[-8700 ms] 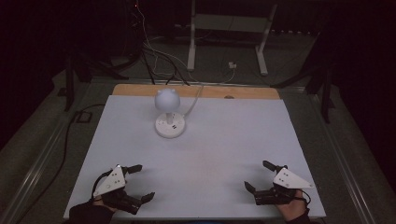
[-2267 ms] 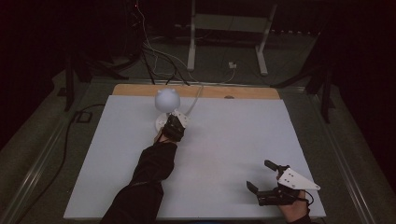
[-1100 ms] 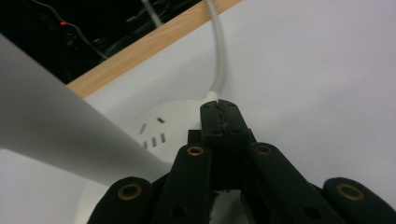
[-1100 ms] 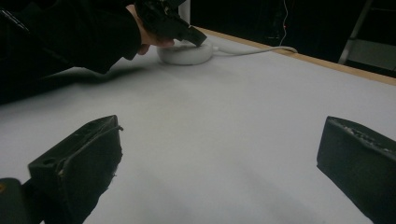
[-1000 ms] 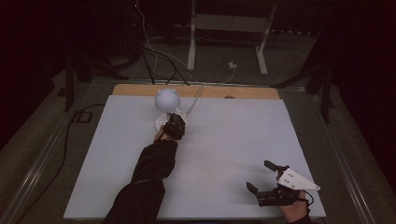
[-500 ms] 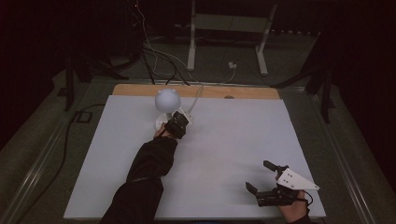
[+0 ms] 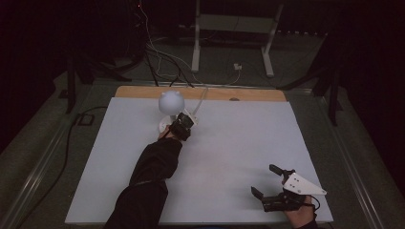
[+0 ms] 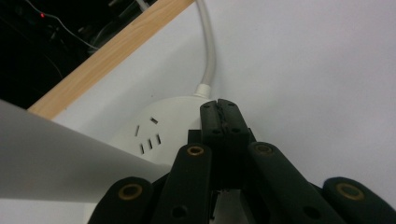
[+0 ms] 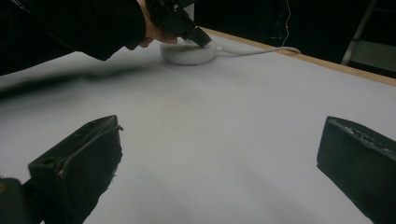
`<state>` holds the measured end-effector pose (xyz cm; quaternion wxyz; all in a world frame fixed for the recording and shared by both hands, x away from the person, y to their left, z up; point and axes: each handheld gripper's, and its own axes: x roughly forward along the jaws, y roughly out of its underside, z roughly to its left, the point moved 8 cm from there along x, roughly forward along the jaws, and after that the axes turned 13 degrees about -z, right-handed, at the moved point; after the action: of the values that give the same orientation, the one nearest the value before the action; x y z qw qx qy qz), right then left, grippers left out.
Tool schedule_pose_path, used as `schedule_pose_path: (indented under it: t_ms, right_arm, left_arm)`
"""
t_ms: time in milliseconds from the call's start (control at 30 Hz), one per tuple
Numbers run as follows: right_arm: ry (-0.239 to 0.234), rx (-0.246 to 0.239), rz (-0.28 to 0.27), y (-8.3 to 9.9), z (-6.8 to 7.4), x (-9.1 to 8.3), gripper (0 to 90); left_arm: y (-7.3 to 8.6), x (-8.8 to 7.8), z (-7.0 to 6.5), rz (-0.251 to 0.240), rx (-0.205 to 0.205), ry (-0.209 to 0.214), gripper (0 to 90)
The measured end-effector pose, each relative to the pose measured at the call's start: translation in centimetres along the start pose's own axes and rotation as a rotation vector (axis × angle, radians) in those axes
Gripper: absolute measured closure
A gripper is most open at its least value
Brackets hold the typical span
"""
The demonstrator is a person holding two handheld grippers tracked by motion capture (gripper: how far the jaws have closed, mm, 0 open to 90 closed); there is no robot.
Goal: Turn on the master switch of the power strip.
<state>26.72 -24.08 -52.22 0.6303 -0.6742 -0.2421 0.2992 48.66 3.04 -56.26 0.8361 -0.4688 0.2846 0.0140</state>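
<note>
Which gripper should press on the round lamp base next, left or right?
Left. The left gripper is shut with its tips at the lamp base, while the right gripper sits open near the table's front edge.

left tool at lamp base

so there's a round white socket base with a white globe on top, sitting at the table's far left-center, white cord running off the far edge.
</note>
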Motion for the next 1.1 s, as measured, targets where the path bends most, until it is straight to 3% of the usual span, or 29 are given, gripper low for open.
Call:
schedule_pose_path:
  t_ms: [167, 367, 500, 633, 667, 800, 833, 900, 933, 1000, 1100]
  right_arm:
    - [-0.001, -0.004, 0.002, 0.0, 0.1, 0.0, 0.0]
    - [-0.001, -0.006, -0.002, -0.1, 0.1, 0.0, 0.0]
    - [-0.001, -0.003, -0.005, -0.1, 0.1, 0.0, 0.0]
    - [-0.001, -0.004, -0.007, -0.2, 0.2, -0.1, 0.0]
    - [-0.001, -0.004, -0.007, -0.2, 0.2, -0.1, 0.0]
    - [0.004, -0.005, -0.007, -0.2, 0.1, 0.0, 0.0]
    - [0.005, -0.007, -0.008, -0.2, 0.1, -0.1, 0.0]
    - [0.009, -0.008, -0.013, -0.3, 0.0, -0.2, 0.0]
    - [0.01, -0.001, -0.014, -0.3, -0.1, -0.2, 0.0]
    - [0.012, 0.002, -0.012, -0.2, -0.3, -0.1, 0.0]
    - [0.01, -0.001, -0.015, -0.3, -0.2, -0.2, 0.0]
  left_arm:
    - [-0.1, 0.0, 0.2, 0.03, -0.004, 0.021, 90.0]
    - [-0.4, 0.1, 0.3, 0.075, 0.037, 0.062, 90.0]
    - [-0.5, 0.2, 0.2, 0.094, 0.07, 0.068, 90.0]
    - [-0.3, 0.3, 0.3, 0.053, 0.057, 0.043, 90.0]
    - [-0.2, 0.3, 0.3, 0.045, 0.036, 0.04, 90.0]
    - [-0.4, 0.2, 0.1, 0.051, 0.061, 0.019, 90.0]
    - [-0.7, -0.1, -0.1, 0.022, 0.051, 0.041, 90.0]
    - [-0.9, -0.4, -0.2, 0.015, 0.068, 0.041, 90.0]
    - [-2.0, -1.3, 0.1, -0.043, 0.041, 0.042, 90.0]
    - [-3.1, -2.3, 0.5, -0.085, -0.004, 0.052, 90.0]
    - [-4.3, -3.7, 0.5, -0.124, -0.004, 0.103, 90.0]
